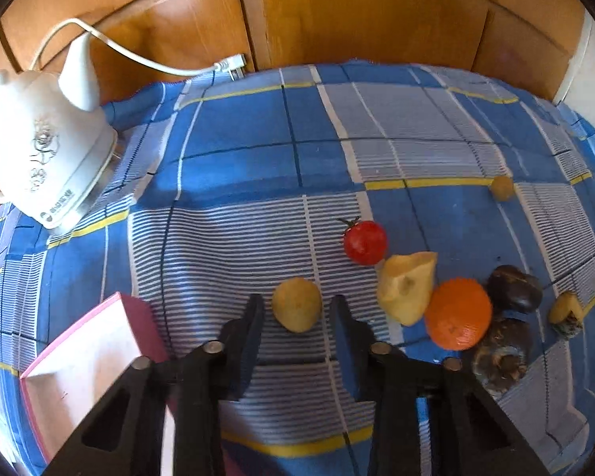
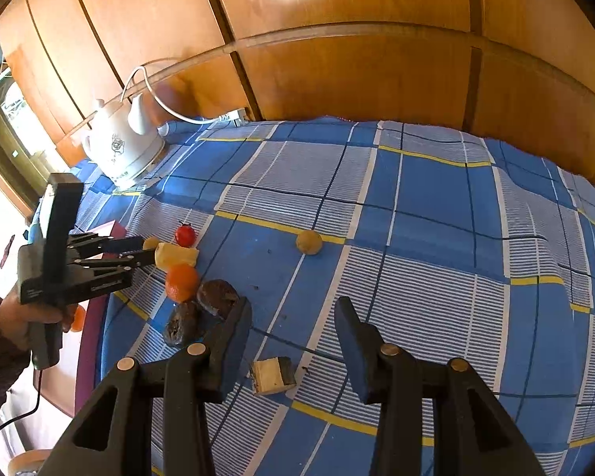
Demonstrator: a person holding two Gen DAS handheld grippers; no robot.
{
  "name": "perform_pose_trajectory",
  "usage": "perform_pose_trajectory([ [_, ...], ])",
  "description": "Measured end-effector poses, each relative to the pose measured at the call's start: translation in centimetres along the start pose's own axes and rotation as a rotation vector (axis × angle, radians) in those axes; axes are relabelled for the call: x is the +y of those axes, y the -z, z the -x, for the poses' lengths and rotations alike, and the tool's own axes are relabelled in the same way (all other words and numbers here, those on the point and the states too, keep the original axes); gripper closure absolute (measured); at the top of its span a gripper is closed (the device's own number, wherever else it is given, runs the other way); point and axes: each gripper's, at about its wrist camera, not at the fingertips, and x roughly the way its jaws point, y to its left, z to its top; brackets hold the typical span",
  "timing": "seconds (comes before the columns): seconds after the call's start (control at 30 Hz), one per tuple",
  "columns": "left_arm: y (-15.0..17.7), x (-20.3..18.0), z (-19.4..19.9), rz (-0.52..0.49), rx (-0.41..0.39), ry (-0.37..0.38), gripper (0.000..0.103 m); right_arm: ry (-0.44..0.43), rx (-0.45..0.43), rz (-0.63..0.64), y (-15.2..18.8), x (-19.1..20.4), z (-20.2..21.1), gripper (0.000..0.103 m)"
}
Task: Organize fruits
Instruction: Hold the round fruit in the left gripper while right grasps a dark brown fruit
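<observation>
My left gripper (image 1: 297,302) is shut on a small round yellow fruit (image 1: 296,309) on the blue checked cloth (image 1: 238,158). To its right lie a cherry tomato (image 1: 365,242), a pale yellow wedge (image 1: 408,287), an orange mandarin (image 1: 458,313) and two dark brown fruits (image 1: 513,287). In the right wrist view a hand holds the left gripper (image 2: 148,250) at the far left, beside that cluster. My right gripper (image 2: 293,317) is open above the cloth with nothing gripped. A cut chunk with peel (image 2: 273,377) lies on the cloth below its fingers. Another yellow ball (image 2: 308,242) sits farther off.
A white electric kettle (image 1: 43,150) stands at the back left, its cord and plug (image 1: 230,65) trailing along the wooden wall. A pink box (image 1: 79,357) sits at the cloth's left edge, close to my left gripper. Wooden panels (image 2: 337,59) close off the far side.
</observation>
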Motion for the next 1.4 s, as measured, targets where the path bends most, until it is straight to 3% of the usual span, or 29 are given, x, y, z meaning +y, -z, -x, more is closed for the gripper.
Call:
perform_pose_trajectory([
  [0.13, 0.3, 0.3, 0.1, 0.036, -0.011, 0.019, 0.077, 0.023, -0.002, 0.006, 0.0, 0.1, 0.0, 0.059],
  [0.27, 1.8, 0.1, 2.5, 0.083, -0.070, 0.052, 0.077, 0.035, -0.008, -0.017, -0.1, -0.5, 0.1, 0.059],
  [0.37, 3.7, -0.7, 5.0, 0.122, -0.113, 0.104, 0.077, 0.045, -0.006, -0.043, -0.2, -1.1, 0.1, 0.059],
  [0.5, 7.2, -3.7, 7.9, 0.093, -0.165, 0.143, 0.077, 0.055, 0.003, -0.067, -0.2, -1.6, 0.0, 0.059],
  [0.8, 13.1, -9.5, 7.8, 0.054, -0.123, 0.186, 0.077, 0.061, 0.011, -0.126, 0.2, -2.7, 0.0, 0.059],
  [1.07, 14.2, -10.5, 7.2, 0.043, -0.141, 0.178, 0.077, 0.053, 0.057, -0.111, 0.7, -2.0, -1.2, 0.059],
  [1.4, 14.5, -10.0, 7.1, 0.064, -0.167, 0.211, 0.077, -0.077, 0.119, -0.006, 1.5, 1.2, -2.9, 0.059],
])
